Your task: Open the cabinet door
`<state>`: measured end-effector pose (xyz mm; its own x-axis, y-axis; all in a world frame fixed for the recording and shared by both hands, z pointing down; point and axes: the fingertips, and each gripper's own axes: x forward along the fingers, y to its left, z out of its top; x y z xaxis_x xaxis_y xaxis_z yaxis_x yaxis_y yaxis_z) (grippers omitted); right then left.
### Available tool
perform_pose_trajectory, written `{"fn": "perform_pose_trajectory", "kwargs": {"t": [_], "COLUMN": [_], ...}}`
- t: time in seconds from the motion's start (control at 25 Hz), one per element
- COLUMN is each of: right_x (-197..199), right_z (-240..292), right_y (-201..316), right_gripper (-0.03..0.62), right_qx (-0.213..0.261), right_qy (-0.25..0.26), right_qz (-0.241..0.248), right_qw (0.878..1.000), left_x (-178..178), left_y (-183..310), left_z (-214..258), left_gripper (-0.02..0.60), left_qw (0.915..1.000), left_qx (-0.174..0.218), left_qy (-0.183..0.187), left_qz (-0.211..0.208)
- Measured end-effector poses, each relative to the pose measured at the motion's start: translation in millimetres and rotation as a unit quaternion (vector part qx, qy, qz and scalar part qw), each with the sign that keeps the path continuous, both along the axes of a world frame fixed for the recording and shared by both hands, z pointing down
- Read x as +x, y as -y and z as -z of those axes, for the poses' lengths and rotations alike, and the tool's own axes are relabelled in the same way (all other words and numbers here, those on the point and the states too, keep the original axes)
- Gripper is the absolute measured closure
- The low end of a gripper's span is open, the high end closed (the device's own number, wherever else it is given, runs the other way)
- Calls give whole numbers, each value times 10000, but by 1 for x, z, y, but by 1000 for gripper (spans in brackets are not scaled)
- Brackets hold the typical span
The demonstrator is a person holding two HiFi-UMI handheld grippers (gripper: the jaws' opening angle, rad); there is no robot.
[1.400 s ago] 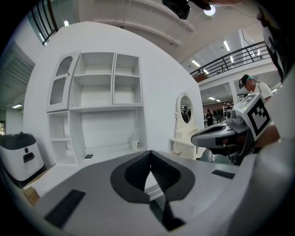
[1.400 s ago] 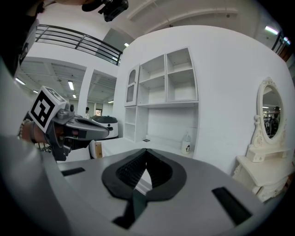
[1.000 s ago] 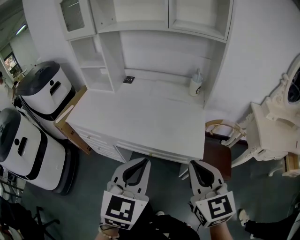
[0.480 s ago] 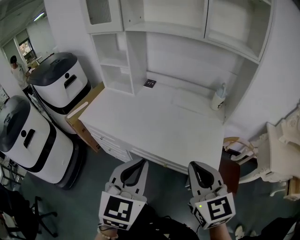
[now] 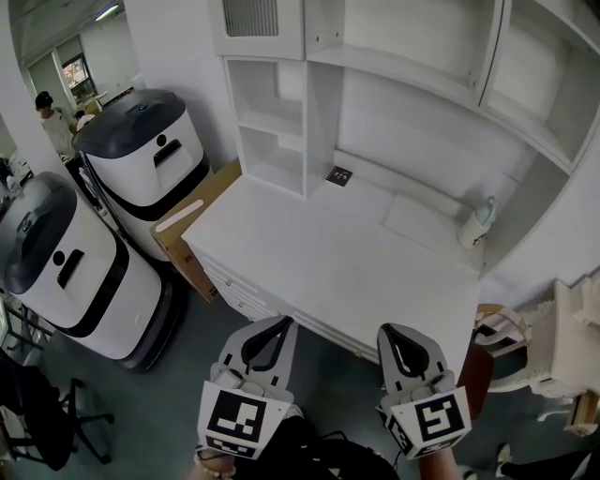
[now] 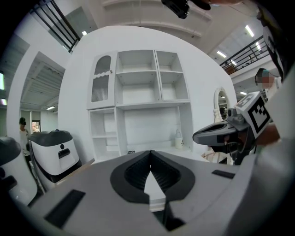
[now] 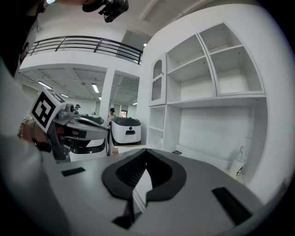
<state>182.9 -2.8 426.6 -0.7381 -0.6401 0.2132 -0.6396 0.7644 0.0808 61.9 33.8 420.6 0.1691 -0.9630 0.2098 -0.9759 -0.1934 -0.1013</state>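
The white desk hutch (image 5: 403, 84) stands ahead of me. Its closed cabinet door (image 5: 255, 23), with a slatted panel, is at the hutch's upper left; it also shows in the left gripper view (image 6: 102, 82) and the right gripper view (image 7: 157, 82). My left gripper (image 5: 283, 323) and right gripper (image 5: 388, 330) hover side by side before the desk's front edge, far below the door. Both are shut with nothing between their jaws. In each gripper view, the left gripper's (image 6: 150, 152) and the right gripper's (image 7: 145, 151) own tips meet.
The white desktop (image 5: 319, 253) carries a small black item (image 5: 338, 174) and a white bottle (image 5: 476, 225). Two white-and-black machines (image 5: 141, 155) (image 5: 66, 272) and a cardboard sheet (image 5: 192, 225) stand at left. A chair (image 5: 492, 328) sits at right. A person (image 5: 52, 117) stands far left.
The whole scene has slid rightward and nearer in the head view, bringing the cabinet door toward the top centre. Both grippers keep their place in the view and stay shut.
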Motion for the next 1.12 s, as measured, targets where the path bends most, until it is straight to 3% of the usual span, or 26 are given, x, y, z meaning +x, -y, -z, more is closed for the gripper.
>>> {"fn": "perform_pose_trajectory", "kwargs": {"t": [0.36, 0.68, 1.12], "right_x": [-72, -108, -129], "right_z": [-1, -2, 7], "right_y": [20, 30, 40], "right_gripper": [593, 594, 593], "right_qx": [145, 239, 328], "right_qy": [-172, -218, -196], "right_qz": [330, 430, 534], "right_qw": [9992, 9985, 9978], "left_x": [-68, -110, -133], "left_y": [15, 16, 20], "left_z": [-9, -9, -5], "left_gripper": [581, 581, 581], "left_qw": [9997, 9990, 9980], "left_qx": [39, 143, 199], "left_qy": [100, 128, -2], "left_qz": [220, 400, 599]}}
